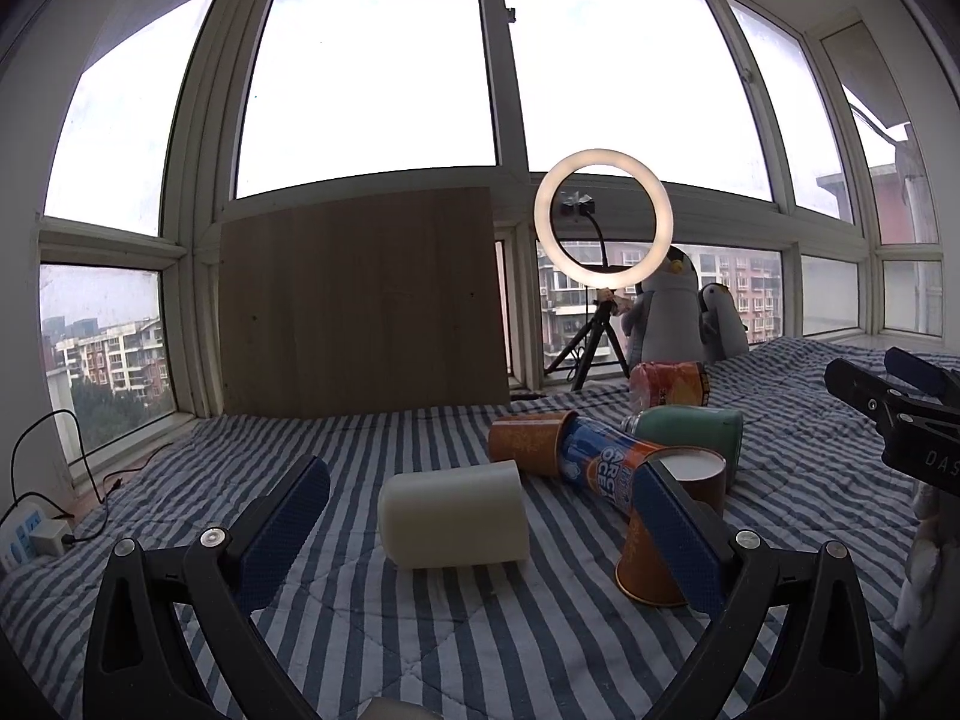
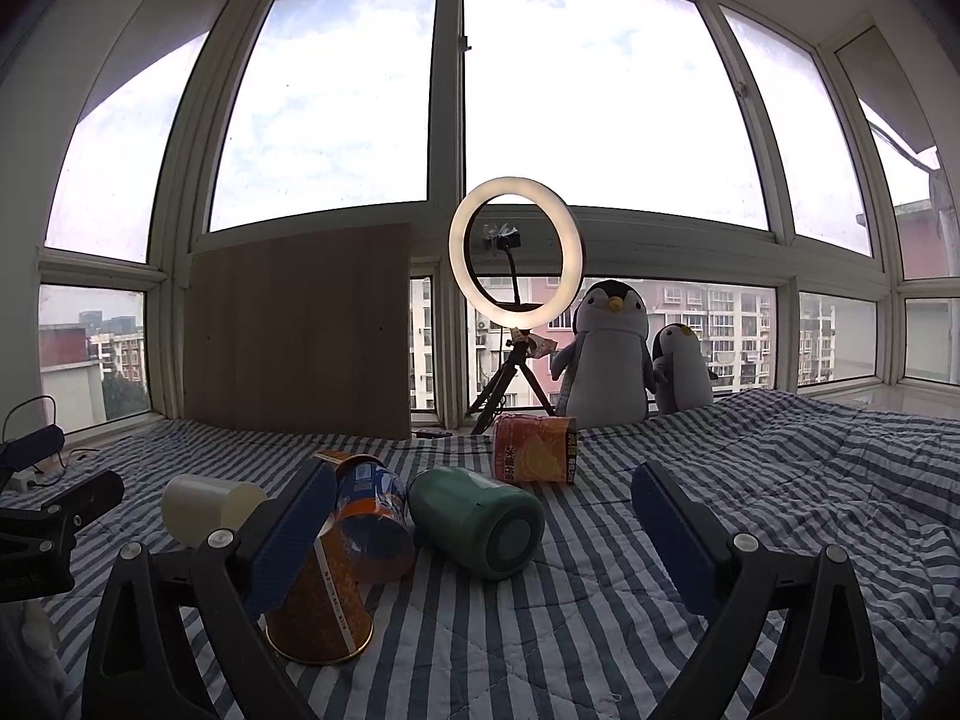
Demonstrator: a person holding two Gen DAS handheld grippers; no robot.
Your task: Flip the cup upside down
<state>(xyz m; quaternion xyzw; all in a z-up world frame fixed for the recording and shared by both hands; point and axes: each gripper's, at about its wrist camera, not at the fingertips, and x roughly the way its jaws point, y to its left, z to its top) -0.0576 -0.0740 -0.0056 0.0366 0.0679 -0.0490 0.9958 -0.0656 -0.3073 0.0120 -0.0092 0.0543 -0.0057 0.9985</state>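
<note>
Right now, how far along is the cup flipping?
Done: the near orange paper cup already stands upside down, base up, rim on the striped quilt. In hand: nothing; left claw and right claw are both open. Left: the cream cup and another orange cup lie on their sides.

My tools look over a bed with a blue-and-white striped quilt (image 2: pixel 750 480). A green flask (image 2: pixel 477 531) lies on its side mid-quilt; just left of it a blue-orange can (image 2: pixel 375 519) lies down, an orange paper cup (image 2: pixel 321 606) stands rim-down in front of that can, and a cream cup (image 2: pixel 207 507) lies further left. Behind the flask sits an orange juice carton (image 2: pixel 534 449); beyond it, two plush penguins (image 2: pixel 609 354) and a ring-light tripod (image 2: pixel 510 387).
</note>
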